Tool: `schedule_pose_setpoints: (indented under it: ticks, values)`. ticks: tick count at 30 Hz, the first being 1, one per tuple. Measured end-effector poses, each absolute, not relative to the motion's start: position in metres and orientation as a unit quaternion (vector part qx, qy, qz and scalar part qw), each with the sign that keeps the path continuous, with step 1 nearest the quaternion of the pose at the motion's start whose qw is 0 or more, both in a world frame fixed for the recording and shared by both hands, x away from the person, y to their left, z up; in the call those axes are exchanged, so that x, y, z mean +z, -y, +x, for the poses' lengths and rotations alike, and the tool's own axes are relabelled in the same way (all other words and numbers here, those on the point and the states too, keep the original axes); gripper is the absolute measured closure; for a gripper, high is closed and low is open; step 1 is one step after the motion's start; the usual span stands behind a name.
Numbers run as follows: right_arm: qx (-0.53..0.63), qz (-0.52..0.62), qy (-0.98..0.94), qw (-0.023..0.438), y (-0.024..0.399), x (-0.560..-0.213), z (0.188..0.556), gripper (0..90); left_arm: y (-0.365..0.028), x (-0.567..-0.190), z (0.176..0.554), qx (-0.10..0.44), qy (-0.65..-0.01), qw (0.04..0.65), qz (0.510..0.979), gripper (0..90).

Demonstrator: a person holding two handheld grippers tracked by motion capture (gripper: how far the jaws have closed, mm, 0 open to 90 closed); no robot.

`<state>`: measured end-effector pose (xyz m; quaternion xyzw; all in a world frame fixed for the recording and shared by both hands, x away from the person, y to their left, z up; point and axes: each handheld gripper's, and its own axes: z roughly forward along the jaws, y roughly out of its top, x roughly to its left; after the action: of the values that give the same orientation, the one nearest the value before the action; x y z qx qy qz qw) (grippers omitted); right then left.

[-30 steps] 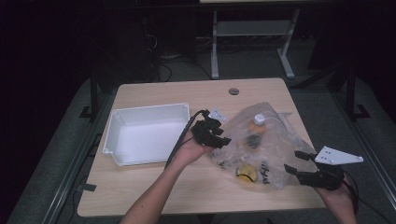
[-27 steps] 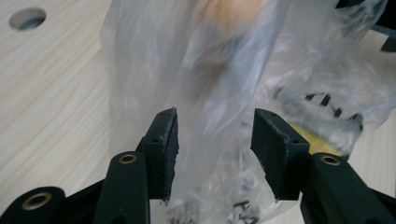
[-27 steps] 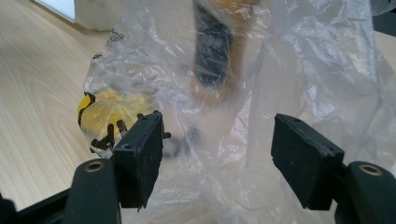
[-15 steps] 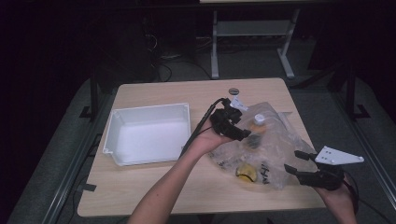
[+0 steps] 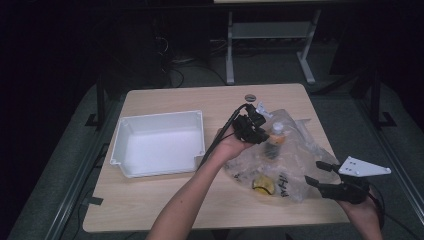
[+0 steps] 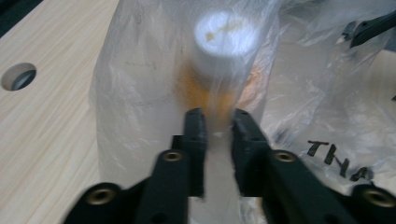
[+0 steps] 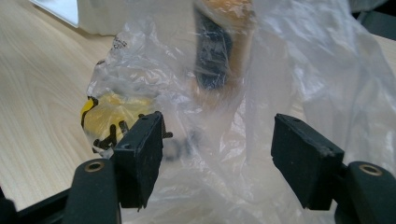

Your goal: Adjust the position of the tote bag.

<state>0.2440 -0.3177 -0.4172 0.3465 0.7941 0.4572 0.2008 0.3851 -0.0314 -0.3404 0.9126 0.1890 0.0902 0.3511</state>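
Pinching bag film (image 6: 140,93) with my left gripper (image 6: 215,122), jaws just closed, right gripper (image 7: 217,154) gaping; thin plastic may slip or tear, toppling the bottle (image 6: 219,60).

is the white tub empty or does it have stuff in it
Empty. The high view shows the white tub with a bare white floor, while the bottle and the yellow item lie inside the plastic bag beside it.

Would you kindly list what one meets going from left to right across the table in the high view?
White tray → left tongs → white-capped bottle inside the clear plastic bag → right tongs. The yellow item in the bag sits below the bottle, so its place in the order is unclear.
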Motion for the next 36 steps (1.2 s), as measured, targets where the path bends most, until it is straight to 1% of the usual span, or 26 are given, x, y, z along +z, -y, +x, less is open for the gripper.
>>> schedule_pose_setpoints:
  ticks: [1,2,4,12,23,36]
  values:
    - [0.456,0.347,-0.795,0.200,0.317,-0.417,0.244,33.4,0.030,-0.342,0.385,0.094,-0.190,0.350,0.913,85.4]
    - [0.456,0.347,-0.795,0.199,0.317,-0.417,0.244,33.4,0.030,-0.342,0.385,0.094,-0.190,0.350,0.913,88.0]
    - [0.455,0.347,-0.795,0.199,0.316,-0.417,0.244,33.4,0.027,-0.345,0.385,0.097,-0.196,0.352,0.910,89.4]
    - [0.451,0.345,-0.799,0.197,0.315,-0.419,0.245,33.5,0.012,-0.365,0.388,0.094,-0.229,0.349,0.904,89.8]
    - [0.444,0.343,-0.805,0.191,0.312,-0.421,0.246,33.5,-0.006,-0.401,0.388,0.076,-0.267,0.338,0.899,89.9]
    - [0.443,0.345,-0.805,0.191,0.313,-0.422,0.246,33.5,-0.014,-0.425,0.389,0.068,-0.281,0.314,0.904,90.0]
